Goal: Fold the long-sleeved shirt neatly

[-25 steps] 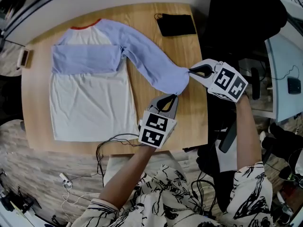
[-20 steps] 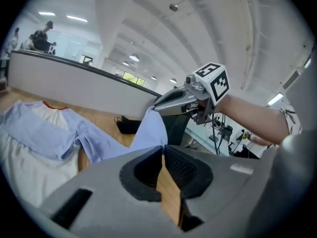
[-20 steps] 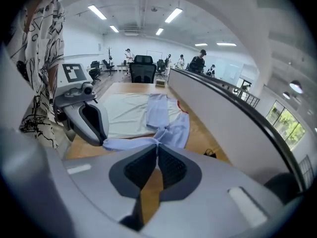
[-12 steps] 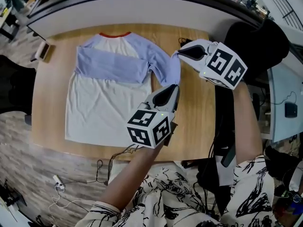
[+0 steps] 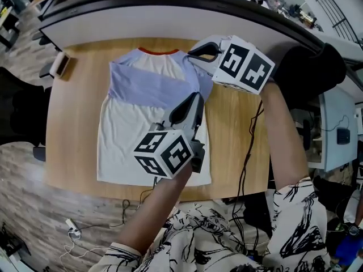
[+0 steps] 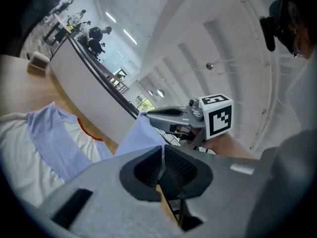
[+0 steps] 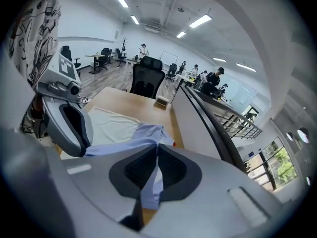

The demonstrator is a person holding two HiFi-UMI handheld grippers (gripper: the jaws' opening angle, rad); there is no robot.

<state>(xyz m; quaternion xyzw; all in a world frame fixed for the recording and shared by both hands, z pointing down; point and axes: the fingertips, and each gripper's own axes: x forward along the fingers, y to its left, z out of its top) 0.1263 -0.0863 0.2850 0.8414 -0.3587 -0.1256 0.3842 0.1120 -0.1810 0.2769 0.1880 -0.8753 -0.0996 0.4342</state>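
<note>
White long-sleeved shirt with pale blue sleeves and red collar (image 5: 142,135) lies flat on wooden counter (image 5: 74,123), one sleeve folded across chest. Left gripper (image 5: 195,98) jaws pinched shut on the other blue sleeve (image 5: 202,83); right gripper (image 5: 193,54) jaws also clamped on it, near the collar, sleeve lifted off the counter between them.

Bare light-wood tabletop (image 5: 71,129) left and right of white-and-lilac long-sleeved shirt (image 5: 130,143). Small beige box (image 5: 59,65) far-left of shirt; black office chair (image 5: 309,67) right of it, off tabletop.
</note>
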